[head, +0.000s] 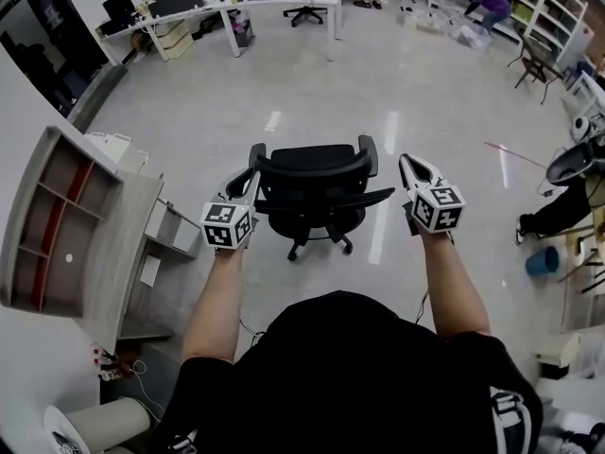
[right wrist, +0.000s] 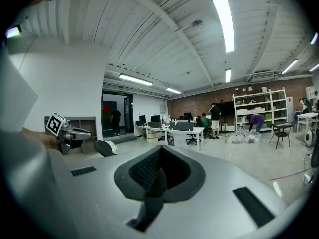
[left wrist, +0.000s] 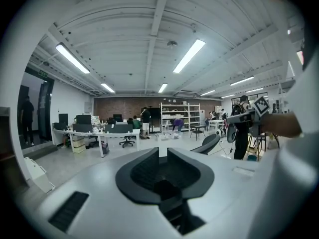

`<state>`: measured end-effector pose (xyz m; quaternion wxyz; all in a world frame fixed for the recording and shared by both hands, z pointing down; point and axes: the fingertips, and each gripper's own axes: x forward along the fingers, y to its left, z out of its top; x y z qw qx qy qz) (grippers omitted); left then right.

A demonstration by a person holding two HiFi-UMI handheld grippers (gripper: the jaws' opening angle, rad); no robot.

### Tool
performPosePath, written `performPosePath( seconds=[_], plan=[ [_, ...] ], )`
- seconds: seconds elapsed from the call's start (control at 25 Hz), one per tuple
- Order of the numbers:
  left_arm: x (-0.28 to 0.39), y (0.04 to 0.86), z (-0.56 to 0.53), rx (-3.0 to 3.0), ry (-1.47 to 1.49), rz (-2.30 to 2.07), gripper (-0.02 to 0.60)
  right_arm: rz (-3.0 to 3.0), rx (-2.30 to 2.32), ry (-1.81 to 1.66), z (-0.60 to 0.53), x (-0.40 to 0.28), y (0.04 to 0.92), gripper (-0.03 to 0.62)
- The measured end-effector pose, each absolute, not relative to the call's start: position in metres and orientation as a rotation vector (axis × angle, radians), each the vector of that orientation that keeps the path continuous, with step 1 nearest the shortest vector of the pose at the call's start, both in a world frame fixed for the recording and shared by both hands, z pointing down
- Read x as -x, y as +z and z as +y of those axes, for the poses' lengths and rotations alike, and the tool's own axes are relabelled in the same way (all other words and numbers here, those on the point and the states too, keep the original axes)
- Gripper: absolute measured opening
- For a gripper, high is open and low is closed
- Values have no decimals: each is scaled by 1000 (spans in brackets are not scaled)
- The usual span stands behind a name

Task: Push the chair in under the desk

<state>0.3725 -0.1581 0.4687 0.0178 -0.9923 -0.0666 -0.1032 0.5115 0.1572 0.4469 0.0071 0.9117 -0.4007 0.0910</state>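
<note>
The head view shows the black office chair (head: 312, 189) standing on open floor between the 2 tools, with its backrest facing the operator. The left gripper (head: 249, 178) lies just beside the chair's left armrest and the right gripper (head: 409, 165) just beside its right armrest; this view does not resolve whether either tip touches the chair. A gray desk with a shelf unit (head: 132, 218) stands to the outer side of the left gripper, apart from the chair. A long white desk (head: 284, 1) carrying monitors stands far ahead of both tools. The left gripper view, unlike the head view, looks straight at that tool's pads: the jaws are together and nothing is between them. It also shows the curved edge of the chair (left wrist: 210, 143) to the right of the jaws and, farther right, the right gripper (left wrist: 237, 117) at the same height. The right gripper view gives the mirrored arrangement: its jaws are together and empty, a dark rounded part of the chair (right wrist: 105, 148) sits to the left of them, and the left gripper (right wrist: 79, 133) appears beyond it. Both gripper views also show ceiling lights and a shelving rack (right wrist: 251, 114) far ahead.
</note>
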Motion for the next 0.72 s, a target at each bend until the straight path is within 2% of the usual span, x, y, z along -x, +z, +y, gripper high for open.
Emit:
performPosePath(
  seconds=[0.72],
  plan=[
    [-386,499,-187,3072,-425,-310,61,-1330,-2710,406,125,-507,481,-3]
  ],
)
